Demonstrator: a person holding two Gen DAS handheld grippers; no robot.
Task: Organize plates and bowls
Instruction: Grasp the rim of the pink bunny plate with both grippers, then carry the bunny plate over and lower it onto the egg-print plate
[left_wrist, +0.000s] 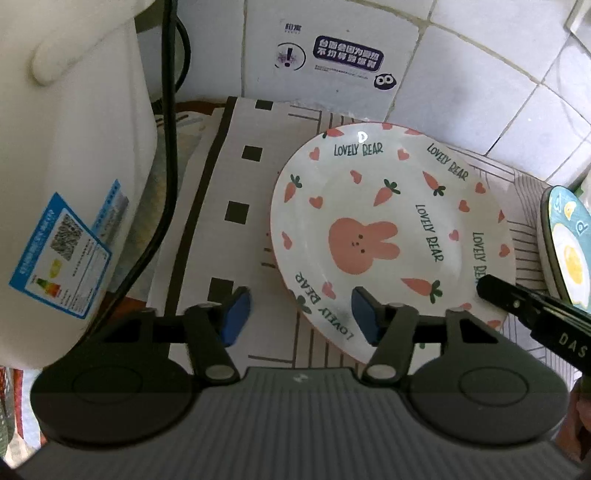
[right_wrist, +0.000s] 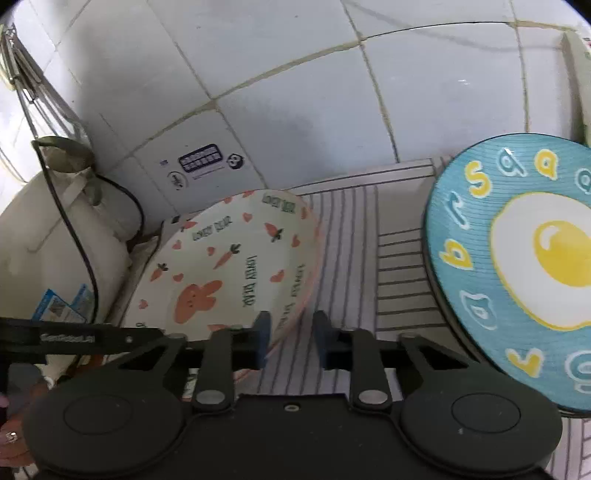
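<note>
A white plate with a pink bunny, carrots and hearts (left_wrist: 388, 229) lies on a patterned mat (left_wrist: 236, 177) in front of a tiled wall. My left gripper (left_wrist: 300, 315) is open at the plate's near left rim, one blue pad over the plate and the other over the mat. My right gripper (right_wrist: 291, 326) is shut on the bunny plate (right_wrist: 229, 258) at its right rim; one of its black fingers (left_wrist: 495, 290) shows at that rim in the left wrist view. A blue plate with a fried egg picture (right_wrist: 517, 258) sits further right.
A white appliance with a blue label (left_wrist: 74, 177) stands close on the left, with a black cable (left_wrist: 168, 147) hanging beside it. The tiled wall (right_wrist: 295, 92) with a sticker is right behind the mat. A hand with a ring (right_wrist: 11, 439) shows at the lower left.
</note>
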